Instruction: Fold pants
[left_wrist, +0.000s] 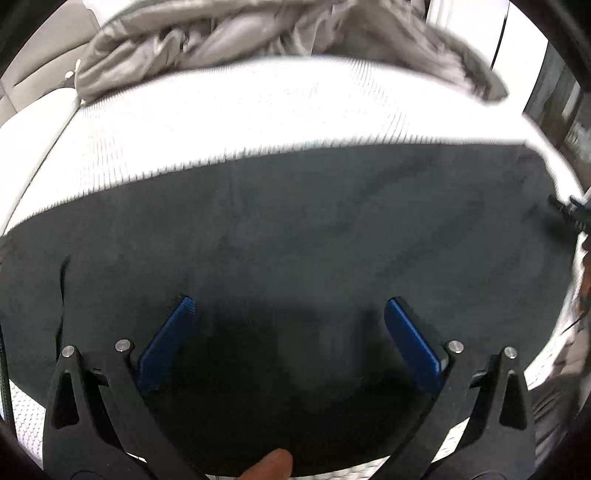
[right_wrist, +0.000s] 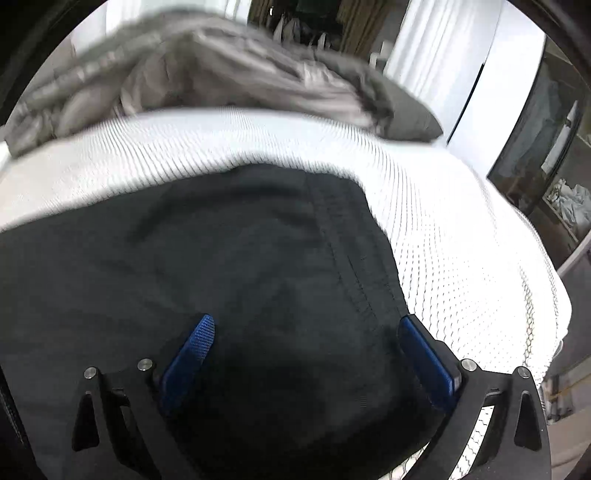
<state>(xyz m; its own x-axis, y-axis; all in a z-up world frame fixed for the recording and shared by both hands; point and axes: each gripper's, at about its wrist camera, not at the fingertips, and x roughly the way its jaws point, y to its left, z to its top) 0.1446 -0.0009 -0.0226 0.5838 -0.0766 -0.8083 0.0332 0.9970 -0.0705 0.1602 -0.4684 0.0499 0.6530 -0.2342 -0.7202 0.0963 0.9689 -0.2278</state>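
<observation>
Left wrist view: dark pants (left_wrist: 295, 229) lie flat on a white bed (left_wrist: 221, 122), left tool (left_wrist: 288, 310) spread wide above them. Right tool (right_wrist: 306, 328), fingers also apart, hovers over the stitched hem at 1 o'clock; grey blanket (right_wrist: 221, 70) bunched at 12.

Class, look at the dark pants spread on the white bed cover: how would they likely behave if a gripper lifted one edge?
The pants lie flat with soft wrinkles, so they would probably droop, not stay stiff. The thin-looking cloth suggests they are light. On the textured bed cover, a push would likely bunch them rather than slide them.
</observation>
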